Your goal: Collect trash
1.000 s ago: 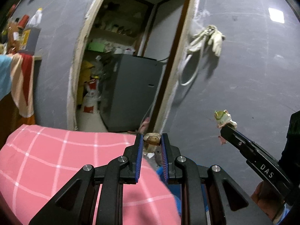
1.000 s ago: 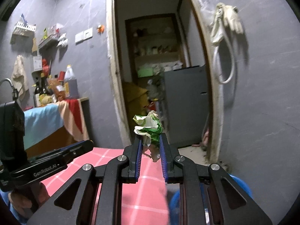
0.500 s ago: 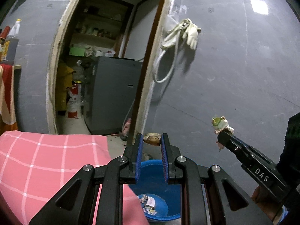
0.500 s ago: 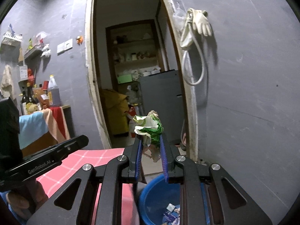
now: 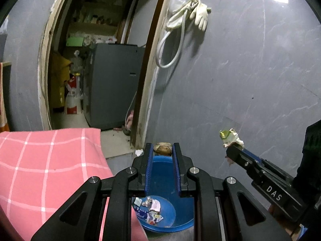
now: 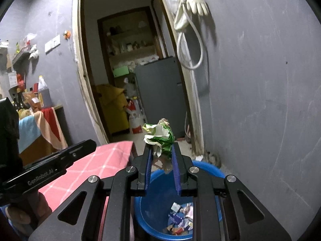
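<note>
The left tool [image 5: 163, 152] pinches a small brown scrap [image 5: 162, 148] at its tips; the right tool [image 6: 161, 154] clamps a crumpled green-and-white wrapper [image 6: 159, 134]. The blue bin [image 6: 208, 170] sits on the floor below and just beyond both, right of the pink-checked worktop [image 5: 50, 160], so each piece hangs roughly over its mouth.

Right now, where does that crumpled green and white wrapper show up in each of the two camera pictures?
Left wrist view: the crumpled green and white wrapper sits at right of centre, pinched at the tip of the right tool.
Right wrist view: it is at centre, between that tool's blue pads.
Shared landmark: the blue bin below, with trash in it.
</note>
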{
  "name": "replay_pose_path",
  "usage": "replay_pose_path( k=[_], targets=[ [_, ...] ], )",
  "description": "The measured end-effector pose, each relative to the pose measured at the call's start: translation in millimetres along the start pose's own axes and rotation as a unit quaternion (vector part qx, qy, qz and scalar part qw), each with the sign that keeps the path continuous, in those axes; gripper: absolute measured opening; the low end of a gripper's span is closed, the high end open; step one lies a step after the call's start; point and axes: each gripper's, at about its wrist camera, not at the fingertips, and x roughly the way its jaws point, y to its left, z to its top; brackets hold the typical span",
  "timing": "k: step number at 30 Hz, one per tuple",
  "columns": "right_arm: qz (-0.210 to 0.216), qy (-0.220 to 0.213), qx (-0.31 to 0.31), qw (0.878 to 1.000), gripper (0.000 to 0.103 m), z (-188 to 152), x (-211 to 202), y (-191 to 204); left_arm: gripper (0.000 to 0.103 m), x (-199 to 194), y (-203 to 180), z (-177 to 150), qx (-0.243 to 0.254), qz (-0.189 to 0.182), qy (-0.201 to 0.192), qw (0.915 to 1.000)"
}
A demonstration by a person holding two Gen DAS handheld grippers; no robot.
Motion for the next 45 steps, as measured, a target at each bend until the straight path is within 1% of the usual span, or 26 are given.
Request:
replay_pose_path(
  k=[6,13,18,20,21,25,28,30,33,34,35,36,37,39,40,42,44,45],
  targets=[
    [-0.002,0.036,0.015,0.999,0.018,-10,19,-10,0.016,32,6,-10,-0.012,0.001,0.044,0.9990],
    [-0.007,0.069,0.038,0.997,0.019,-22,41,-21,0.016,64,20,-26,-0.028,-0.001,0.092,0.9953],
    [-0.007,0.086,0.046,0.995,0.023,-26,53,-22,0.016,80,31,-35,-0.041,-0.004,0.122,0.9916],
    [-0.007,0.091,0.047,0.995,0.026,-28,56,-23,0.016,85,35,-39,-0.047,-0.007,0.132,0.9901],
    [-0.008,0.095,0.048,0.994,0.030,-29,58,-23,0.017,88,37,-40,-0.050,-0.010,0.138,0.9891],
    [-0.010,0.106,0.056,0.993,0.031,-31,62,-26,0.021,91,40,-42,-0.059,-0.016,0.152,0.9865],
    [-0.015,0.108,0.060,0.992,0.031,-31,63,-26,0.026,90,43,-43,-0.062,-0.017,0.150,0.9866],
    [-0.018,0.107,0.060,0.992,0.032,-31,61,-25,0.033,85,43,-42,-0.065,-0.017,0.144,0.9873],
    [-0.020,0.103,0.058,0.993,0.034,-28,56,-23,0.039,79,43,-38,-0.068,-0.015,0.131,0.9889],
    [-0.021,0.100,0.056,0.993,0.039,-26,54,-22,0.040,75,44,-36,-0.068,-0.015,0.125,0.9896],
    [-0.021,0.097,0.056,0.994,0.041,-24,53,-20,0.043,71,44,-34,-0.068,-0.015,0.120,0.9903],
    [-0.021,0.092,0.055,0.994,0.044,-23,51,-18,0.047,67,44,-32,-0.068,-0.013,0.114,0.9911],
    [-0.021,0.088,0.053,0.995,0.045,-22,48,-16,0.049,61,43,-30,-0.067,-0.011,0.107,0.9919],
    [-0.022,0.079,0.047,0.996,0.048,-17,42,-12,0.058,51,44,-27,-0.068,-0.007,0.091,0.9934],
    [-0.022,0.073,0.044,0.996,0.049,-15,37,-10,0.061,45,45,-25,-0.070,-0.006,0.082,0.9942],
    [-0.022,0.065,0.039,0.997,0.049,-10,31,-5,0.073,34,47,-19,-0.074,-0.002,0.066,0.9951],
    [-0.024,0.057,0.032,0.998,0.055,-7,23,0,0.079,21,50,-14,-0.077,0.001,0.048,0.9959],
    [-0.025,0.053,0.030,0.998,0.065,-5,20,2,0.084,15,51,-11,-0.077,0.004,0.041,0.9962]
  ],
)
